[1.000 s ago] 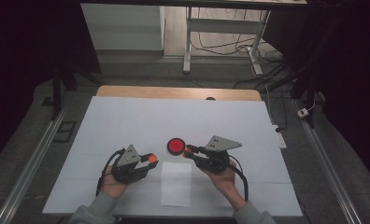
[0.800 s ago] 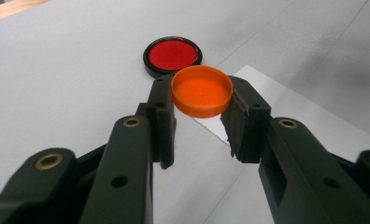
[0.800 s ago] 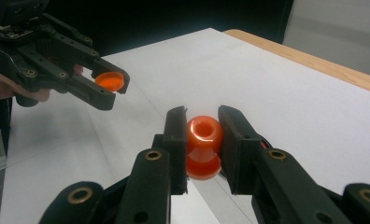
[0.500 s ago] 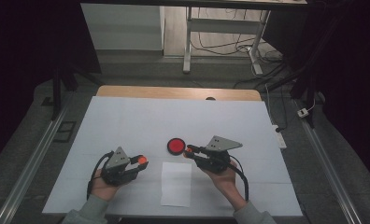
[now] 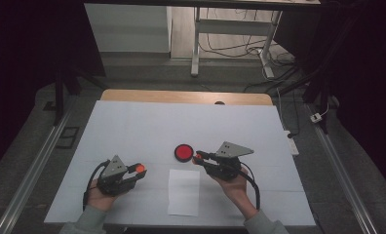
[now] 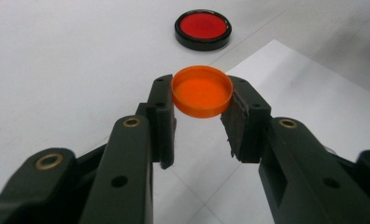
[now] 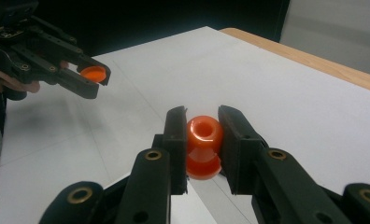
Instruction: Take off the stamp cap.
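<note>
High view: a white table (image 5: 147,126) with a wooden strip along its far edge carries the scene, and the person's two hands come in over its near edge. The left gripper (image 5: 137,169) sits toward the near left part of the table, its jaws clamped on a shallow orange cap (image 5: 140,168). In the left gripper view the orange cap (image 6: 202,91) is pinched by its rim between the two black pads, its open side facing up, held above the table surface. The right gripper (image 5: 197,157) sits right of the table's middle, pointing left, and its jaws are clamped on a small orange bottle-like piece (image 7: 203,144); in the right gripper view that piece stands between the pads with its round open mouth tilted toward the camera and a wider flange below. A red disc with a black rim (image 5: 183,152) lies flat near the table's middle, just beside the right gripper's tips. A white sheet of paper (image 5: 183,192) lies flat between the two hands, toward the near edge. The two grippers are well apart.
</note>
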Demonstrator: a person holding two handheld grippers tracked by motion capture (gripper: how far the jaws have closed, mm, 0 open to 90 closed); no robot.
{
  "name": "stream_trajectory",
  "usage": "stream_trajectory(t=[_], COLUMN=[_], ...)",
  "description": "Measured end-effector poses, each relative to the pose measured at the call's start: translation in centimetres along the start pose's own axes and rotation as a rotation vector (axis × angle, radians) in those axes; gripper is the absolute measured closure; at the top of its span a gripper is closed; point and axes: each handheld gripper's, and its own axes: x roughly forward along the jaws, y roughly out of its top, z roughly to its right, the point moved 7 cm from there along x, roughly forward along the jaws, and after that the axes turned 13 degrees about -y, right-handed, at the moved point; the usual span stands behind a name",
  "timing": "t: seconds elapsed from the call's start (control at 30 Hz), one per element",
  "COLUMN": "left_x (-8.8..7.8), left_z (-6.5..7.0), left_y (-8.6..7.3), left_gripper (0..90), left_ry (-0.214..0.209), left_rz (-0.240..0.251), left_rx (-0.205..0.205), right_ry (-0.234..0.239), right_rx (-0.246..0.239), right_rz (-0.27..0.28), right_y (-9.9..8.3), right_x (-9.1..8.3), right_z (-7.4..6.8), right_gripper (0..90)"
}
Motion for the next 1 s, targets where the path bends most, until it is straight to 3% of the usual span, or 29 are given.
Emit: stream_trajectory(t=[0.33,1.0], left_x=[-0.98,-0.9], left_z=[-0.35,-0.39], left_y=[-1.09,-1.05], left_gripper=[64.9,64.9], left_ry=[0.015,0.012], left_rz=[-0.003,-0.005], left_rx=[-0.016,-0.013], right_ry=[-0.006,-0.012], right_rx=[0.002,0.003], right_rz=[0.004,0.01], right_y=[0.04,0.09], right_x=[-0.06,-0.02], right_z=[0.16,0.25], right_gripper=[72.5,72.5])
